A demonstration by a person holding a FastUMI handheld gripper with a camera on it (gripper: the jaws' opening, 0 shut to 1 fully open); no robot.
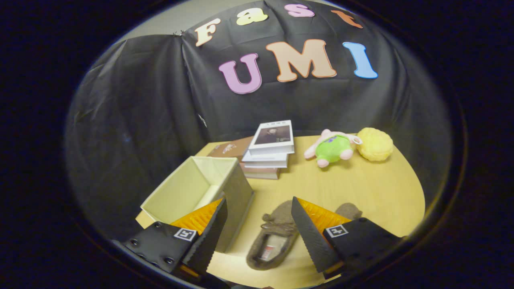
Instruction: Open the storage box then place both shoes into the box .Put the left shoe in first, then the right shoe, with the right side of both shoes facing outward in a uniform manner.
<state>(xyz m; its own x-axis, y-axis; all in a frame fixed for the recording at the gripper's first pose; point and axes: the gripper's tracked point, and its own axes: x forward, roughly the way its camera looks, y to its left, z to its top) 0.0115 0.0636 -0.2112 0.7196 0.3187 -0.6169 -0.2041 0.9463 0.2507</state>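
Box [209, 188] open, empty, ahead-left of tool [259, 206]. Tool fingers apart, holding nothing. Both shoes on worktop [361, 188]: one [273, 237] between fingers, other [348, 209] behind right finger. Placing not begun.

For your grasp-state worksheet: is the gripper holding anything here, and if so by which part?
Nothing is held. The gripper is open, fingers apart above the table, with a grey-brown slipper lying between them, untouched.

Your gripper [259, 198] hangs wide open, brown shoe [271, 239] between the fingers, open storage box [188, 188] lower left.
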